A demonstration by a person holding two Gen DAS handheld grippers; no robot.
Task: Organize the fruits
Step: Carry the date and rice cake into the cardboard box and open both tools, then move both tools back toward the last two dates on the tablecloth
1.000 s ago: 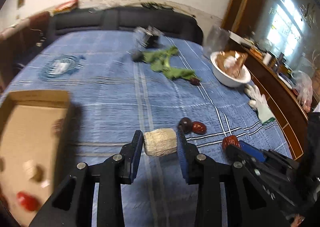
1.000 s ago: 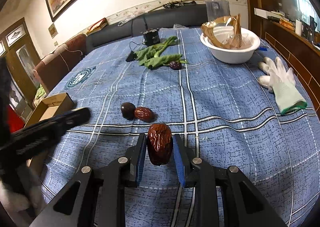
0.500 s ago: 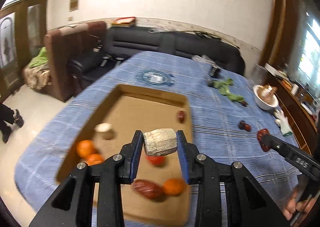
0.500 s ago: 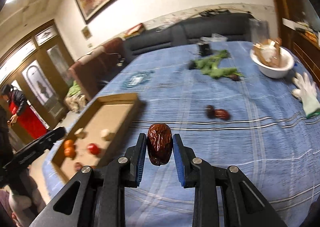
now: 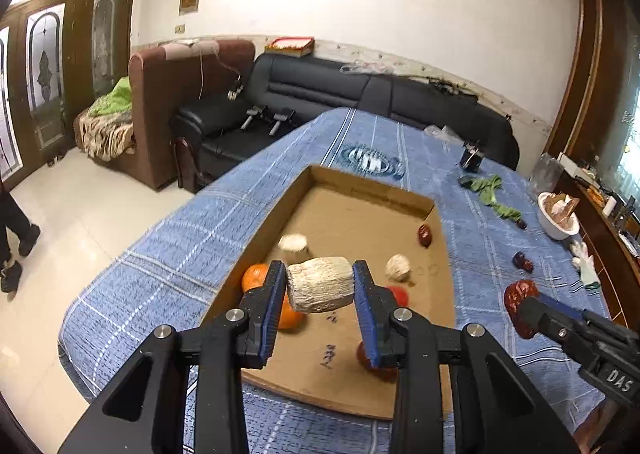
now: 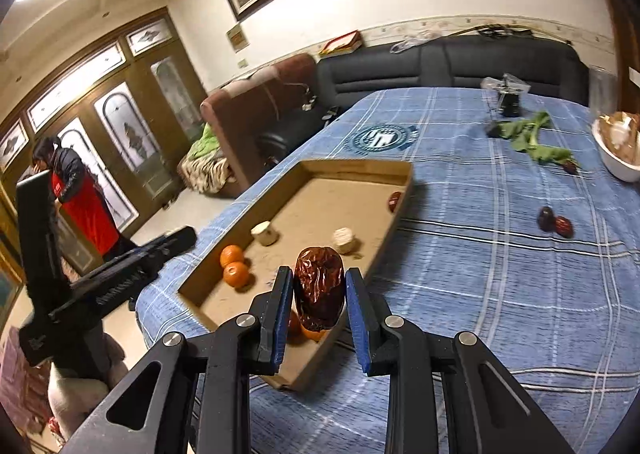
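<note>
"DAS" on right gripper (white lettering)

A shallow brown cardboard box lies on the blue checked cloth of the tabletop, near its left edge. In the box sit two small oranges at the left wall, two pale ridged cylindrical pieces mid-floor, and a dark red date in the far right corner. The left tongs hang over the box, the right tongs over its near right wall. Right of the box, two dark dates lie touching on the cloth; behind them, green leaves
</note>
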